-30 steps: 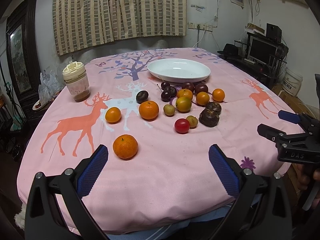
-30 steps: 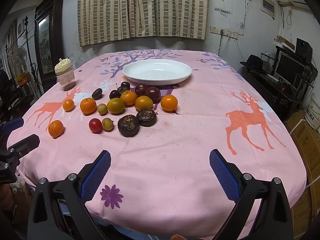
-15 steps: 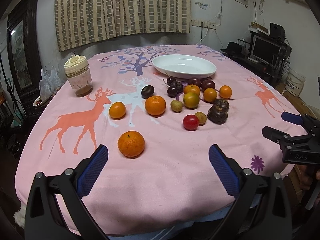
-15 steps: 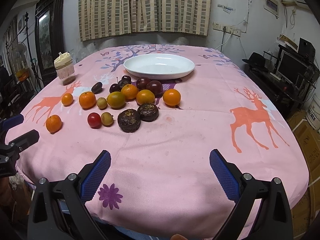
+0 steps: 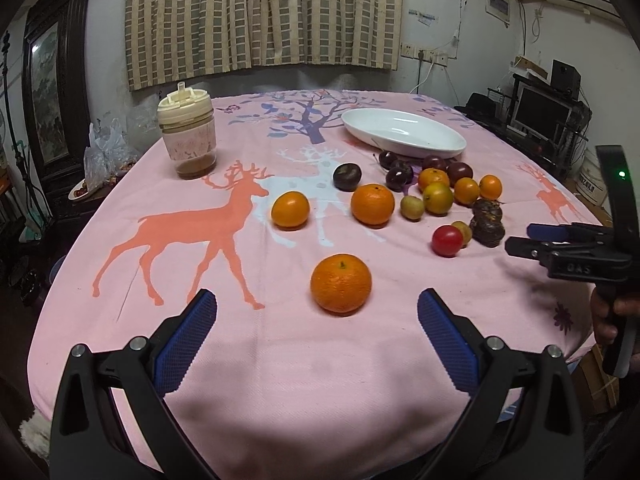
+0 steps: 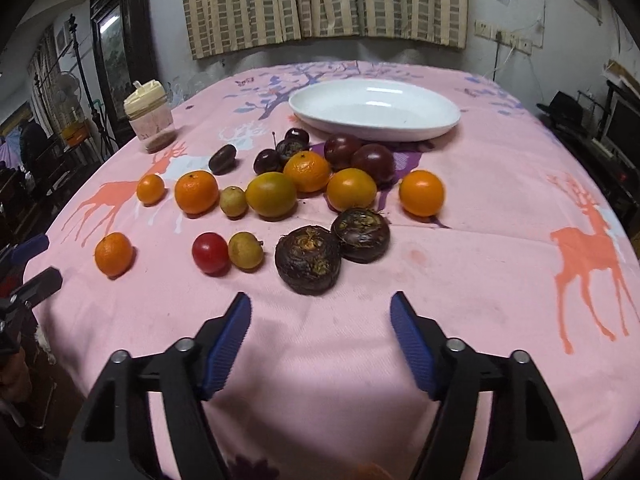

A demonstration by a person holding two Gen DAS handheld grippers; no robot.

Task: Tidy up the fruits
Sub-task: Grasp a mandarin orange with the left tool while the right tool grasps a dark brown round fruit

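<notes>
Several fruits lie on the pink deer-print tablecloth (image 5: 280, 360): oranges, dark plums, small yellow-green fruits, a red tomato (image 6: 210, 253) and two dark brown water chestnuts (image 6: 308, 261). A white oval dish (image 6: 374, 109) stands empty behind them. My left gripper (image 5: 316, 295) is open, and a lone orange (image 5: 341, 283) lies just ahead between its fingertips without touching them. My right gripper (image 6: 320, 299) is closing with nothing between its jaws; the nearer water chestnut sits just beyond its tips. It also shows at the right of the left wrist view, right gripper (image 5: 520, 240).
A lidded plastic cup (image 5: 187, 132) stands at the table's far left. A dark framed cabinet (image 5: 52, 92) is left of the table, and shelves with a monitor (image 5: 540, 110) are to its right. A hand (image 5: 608, 316) holds the right gripper's handle.
Both grippers have moved forward and lower over the table, so the fruits look nearer. The right gripper's jaws have narrowed from wide open. The fruits have not moved.
</notes>
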